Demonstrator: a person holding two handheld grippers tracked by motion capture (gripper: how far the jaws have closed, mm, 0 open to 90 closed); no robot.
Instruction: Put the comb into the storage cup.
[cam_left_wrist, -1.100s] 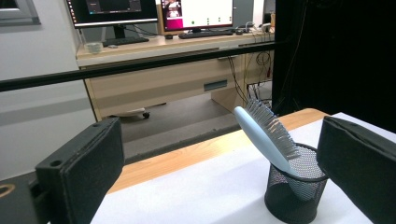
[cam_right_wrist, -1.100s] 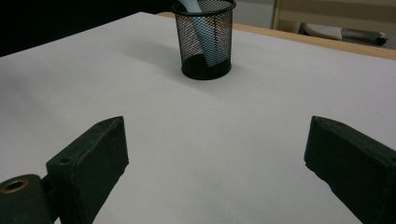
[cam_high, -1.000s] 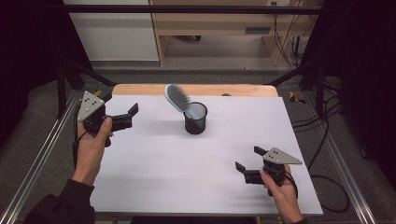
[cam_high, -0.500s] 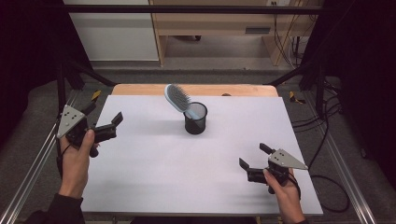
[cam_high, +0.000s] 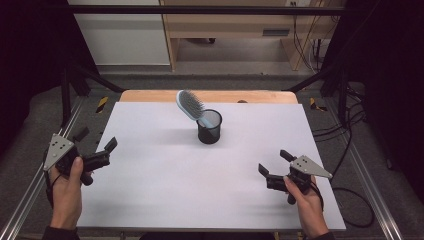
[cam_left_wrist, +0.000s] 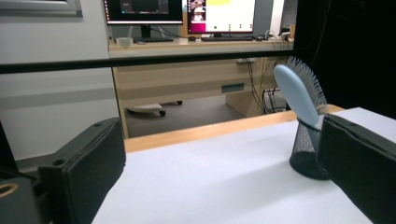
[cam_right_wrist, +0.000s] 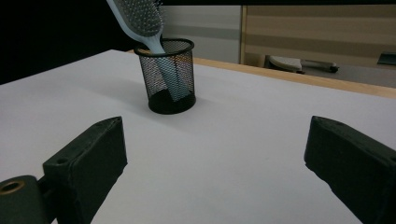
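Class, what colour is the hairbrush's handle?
Light blue hairbrush, clearest in the right gripper view.

A white tabletop (cam_high: 150, 190) with a wooden far edge sits inside a metal frame (cam_high: 30, 190). Beyond it stand 2 monitors (cam_left_wrist: 177, 10) on a wooden desk (cam_left_wrist: 196, 70).
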